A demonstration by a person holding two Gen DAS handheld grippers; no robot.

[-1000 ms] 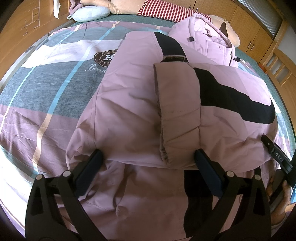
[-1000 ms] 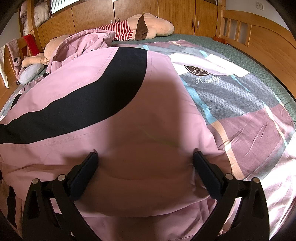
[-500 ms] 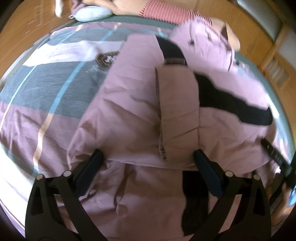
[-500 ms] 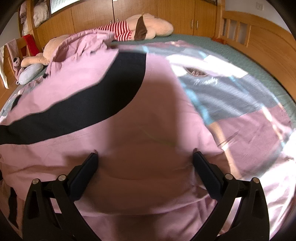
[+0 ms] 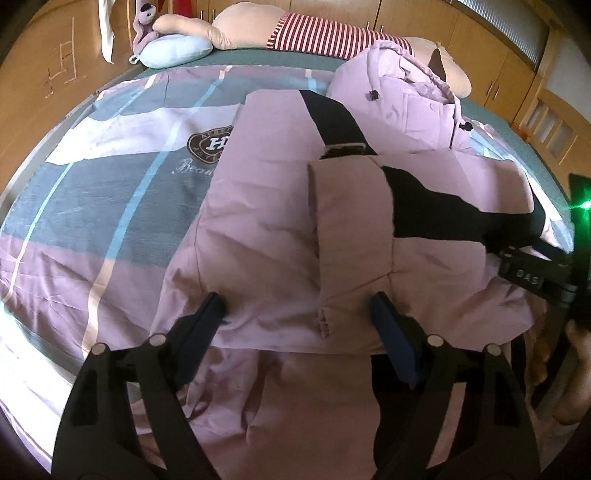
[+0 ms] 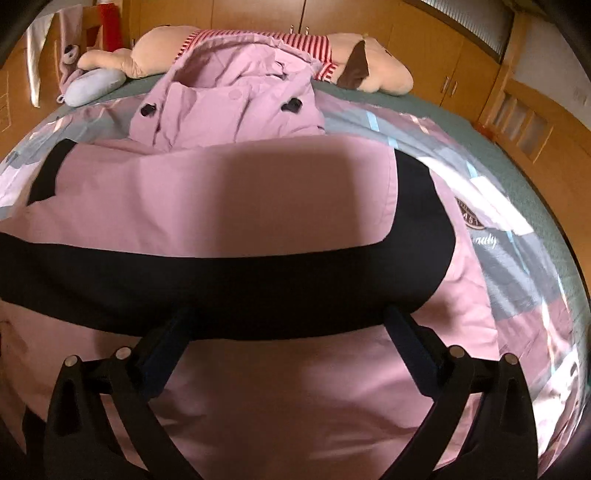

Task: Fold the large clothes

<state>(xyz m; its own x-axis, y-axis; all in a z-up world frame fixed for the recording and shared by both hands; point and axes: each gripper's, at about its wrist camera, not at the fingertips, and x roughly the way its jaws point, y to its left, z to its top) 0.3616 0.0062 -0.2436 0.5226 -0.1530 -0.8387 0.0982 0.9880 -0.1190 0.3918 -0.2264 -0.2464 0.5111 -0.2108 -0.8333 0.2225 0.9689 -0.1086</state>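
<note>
Pink jacket (image 5: pixel 280 229) with a curved black band lies spread on the bed, on a plaid bedspread (image 5: pixel 92 206) in pink, grey and white. In the left wrist view one sleeve (image 5: pixel 352 236) is folded over the body of the garment, running from about 12 o'clock down to the frame centre, cuff end nearest the camera. The hood (image 5: pixel 410 107) sits bunched at about 1 o'clock, toward the head of the bed. The left gripper (image 5: pixel 297 314) points down at the near folded edge; its jaws are closing, with the sleeve cuff and the folded edge between the fingers (no pad is seen pressing on the cloth). At 3 o'clock in this view the right gripper (image 5: pixel 532 273) shows as a dark body at the jacket's far side edge, with the person's hand (image 5: pixel 576 373) below it at 4 o'clock. In the right wrist view the right gripper (image 6: pixel 290 325) has its jaws standing wide apart over the black band (image 6: pixel 229 284), the fingertips low against the fabric; whether they touch it cannot be told, and nothing is clamped. Beyond the hood, at 12 o'clock in both views, lies a large plush toy (image 6: pixel 373 66) with a red-striped shirt, and a pale blue cushion (image 5: pixel 177 50) sits at 11 o'clock. Wooden cabinets (image 6: pixel 369 22) line the far wall.
</note>
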